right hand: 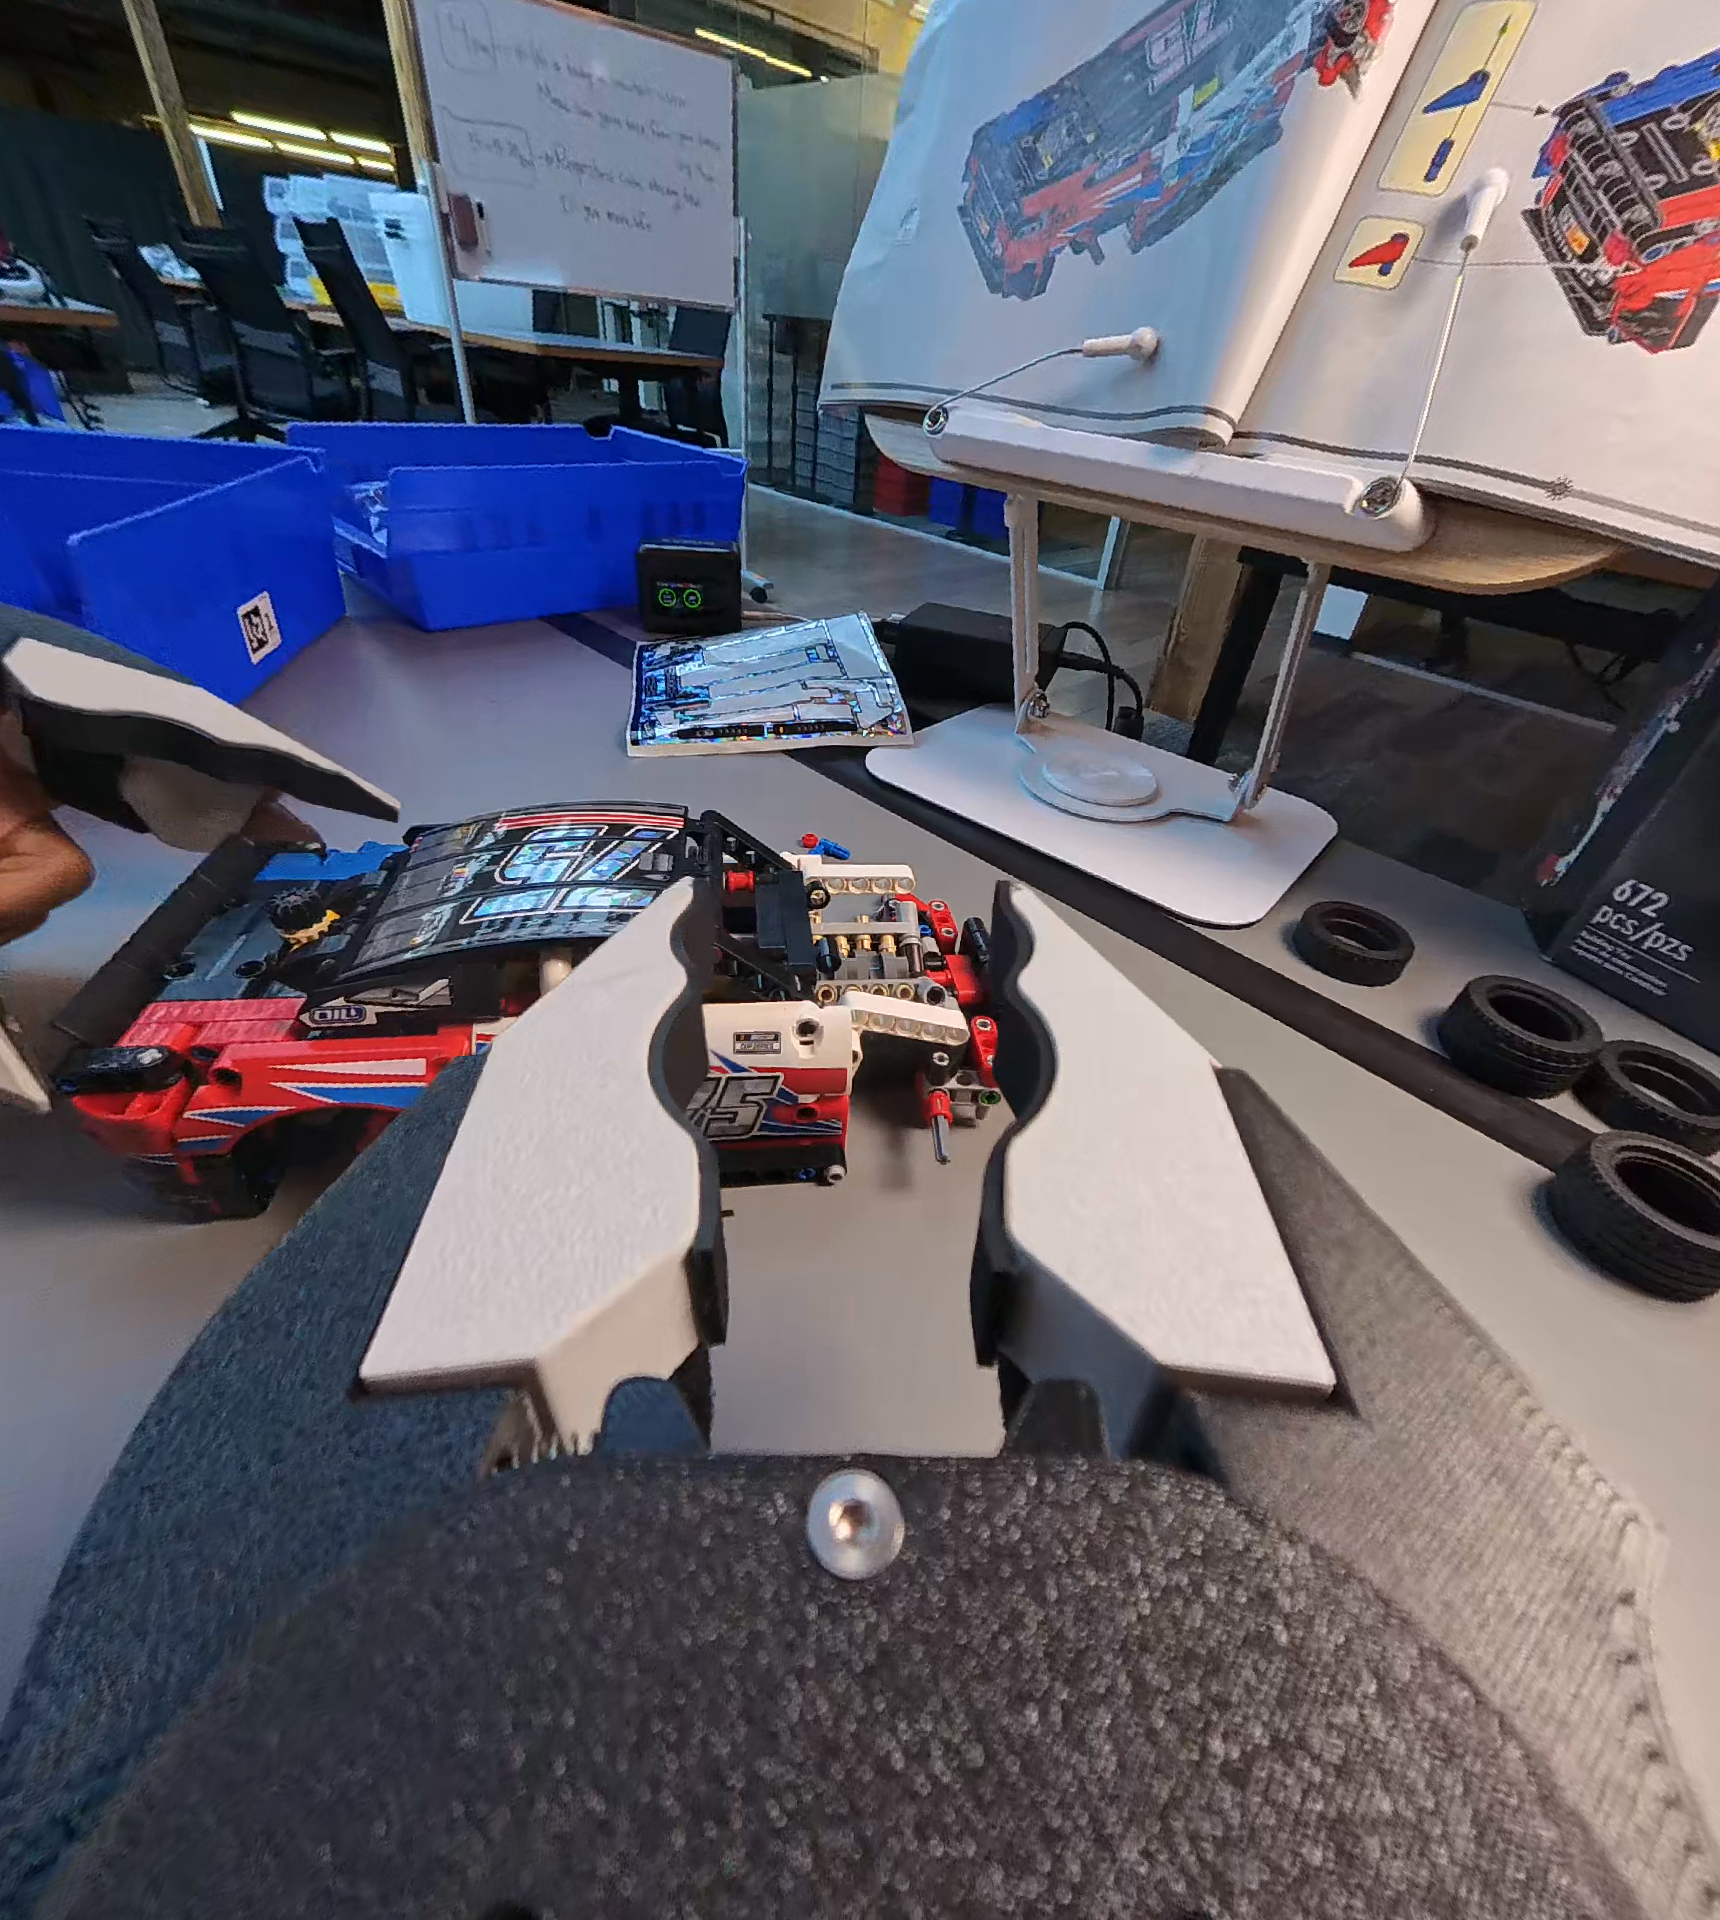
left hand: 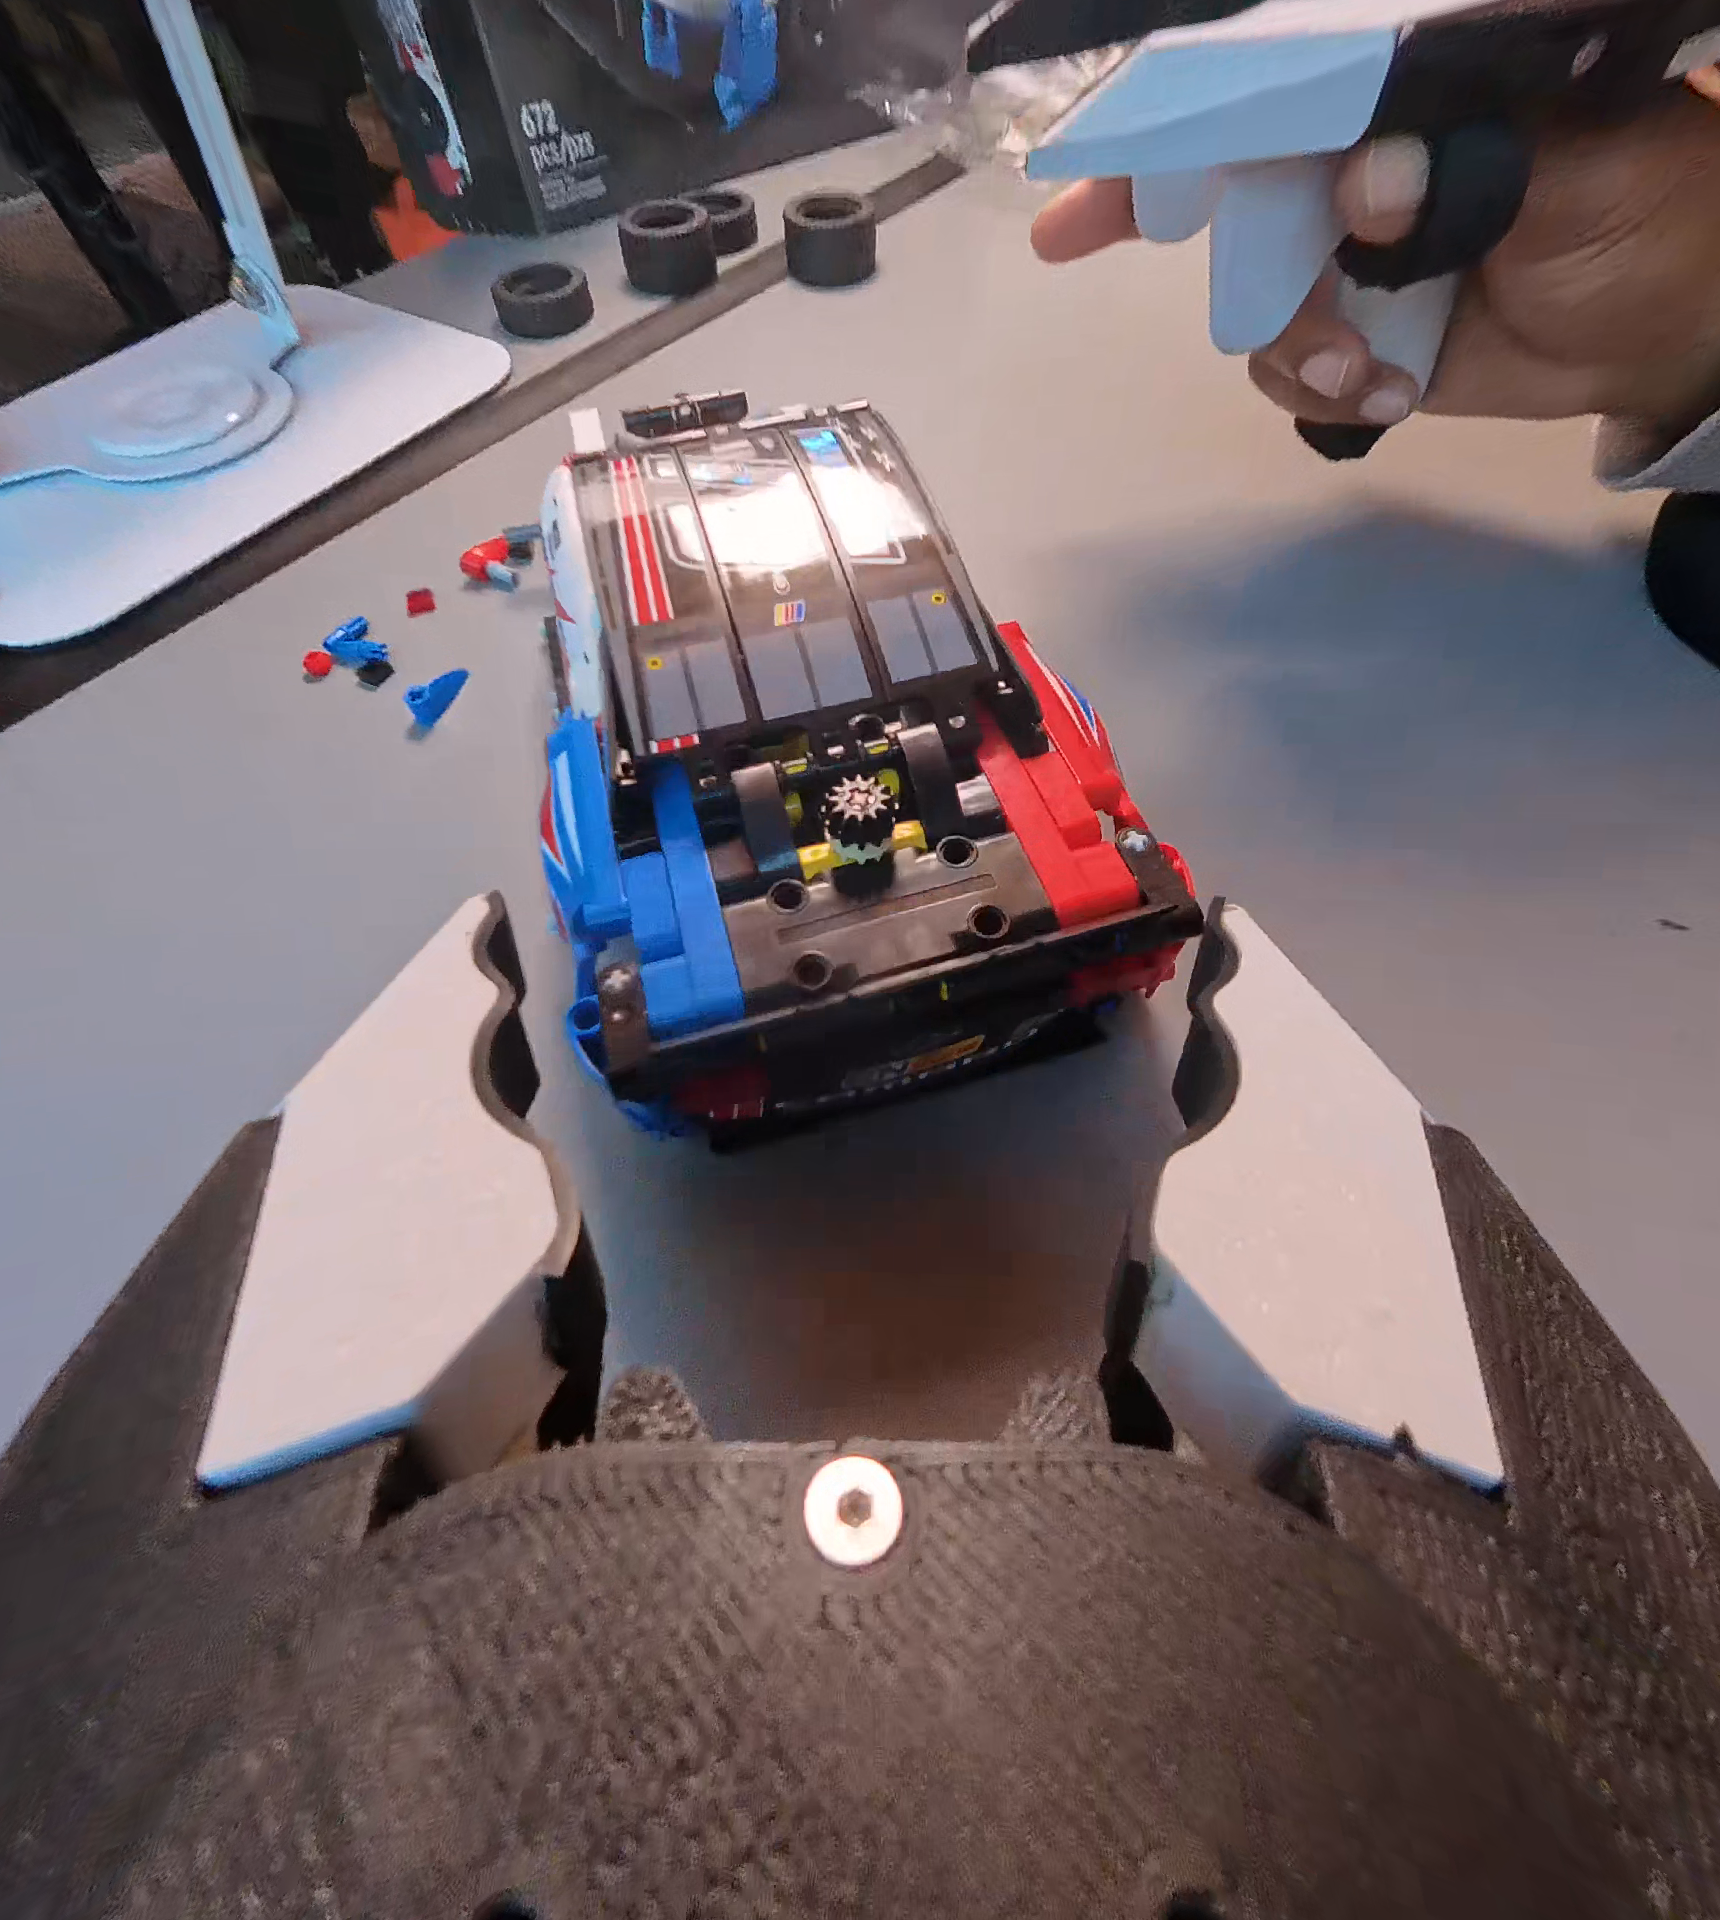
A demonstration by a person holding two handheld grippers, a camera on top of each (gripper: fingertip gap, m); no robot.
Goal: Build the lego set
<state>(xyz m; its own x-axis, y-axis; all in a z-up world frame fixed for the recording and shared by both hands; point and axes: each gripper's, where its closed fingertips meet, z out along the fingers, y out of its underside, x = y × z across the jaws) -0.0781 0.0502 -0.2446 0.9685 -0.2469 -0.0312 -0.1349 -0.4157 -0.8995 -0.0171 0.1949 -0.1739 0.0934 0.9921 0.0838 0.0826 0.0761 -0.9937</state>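
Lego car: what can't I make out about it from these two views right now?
- Left wrist view: lego car front end hidden behind its own roof.
- Right wrist view: car's middle covered by right gripper fingers; blue side faces away.
- Loose pieces: too small to identify.
- Wheel mounts: not visible; tyres lie apart.

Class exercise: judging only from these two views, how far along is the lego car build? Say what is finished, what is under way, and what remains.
Done: the car has its stickered roof and red and blue side panels. In hand: nothing; the left gripper and right gripper are both open, near the car. Left: the front end is bare framework, four tyres lie unfitted, and small loose pieces wait beside the car.
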